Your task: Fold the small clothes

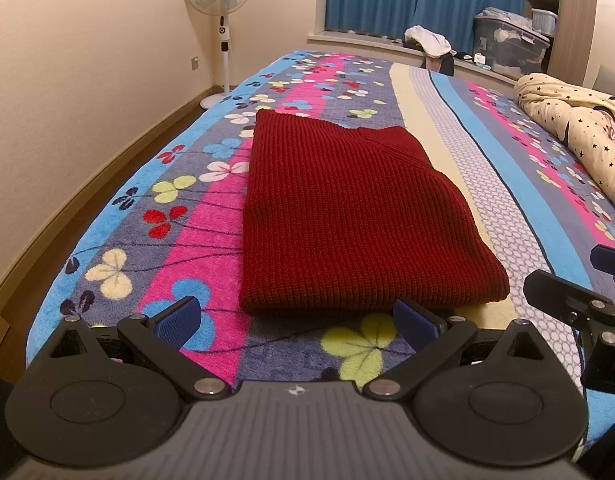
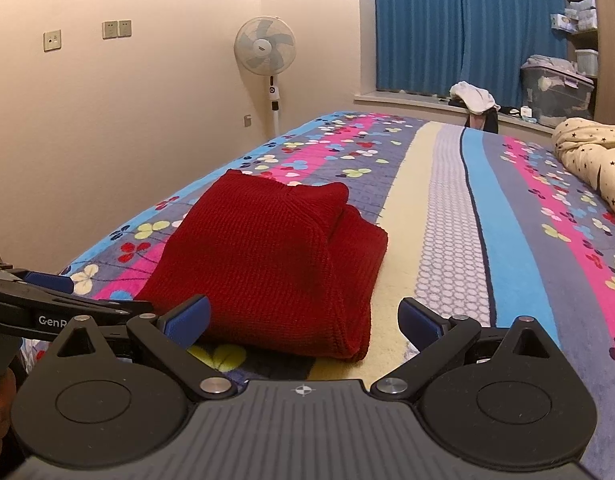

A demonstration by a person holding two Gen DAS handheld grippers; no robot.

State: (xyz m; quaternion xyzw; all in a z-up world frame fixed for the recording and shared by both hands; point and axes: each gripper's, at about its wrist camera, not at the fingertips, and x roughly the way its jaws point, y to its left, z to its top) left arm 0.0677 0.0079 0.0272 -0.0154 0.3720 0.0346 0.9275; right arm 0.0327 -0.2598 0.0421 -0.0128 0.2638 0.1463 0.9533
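Note:
A dark red knit sweater [image 1: 347, 216] lies folded into a flat rectangle on the flowered bedspread [image 1: 155, 240]. It also shows in the right wrist view [image 2: 267, 260], with a second folded layer along its right side. My left gripper [image 1: 297, 322] is open and empty, just short of the sweater's near edge. My right gripper [image 2: 303, 320] is open and empty, its blue pads on either side of the sweater's near right corner without touching it. The right gripper shows at the right edge of the left wrist view [image 1: 579, 300].
A cream quilt with stars [image 1: 575, 128] lies bunched at the bed's right side. A standing fan [image 1: 221, 8] is by the wall beyond the bed's far left corner. Blue curtains [image 2: 459, 28], a windowsill with clothes [image 2: 473, 100] and a storage bin [image 2: 555, 88] are behind. The bed's left edge drops to the floor.

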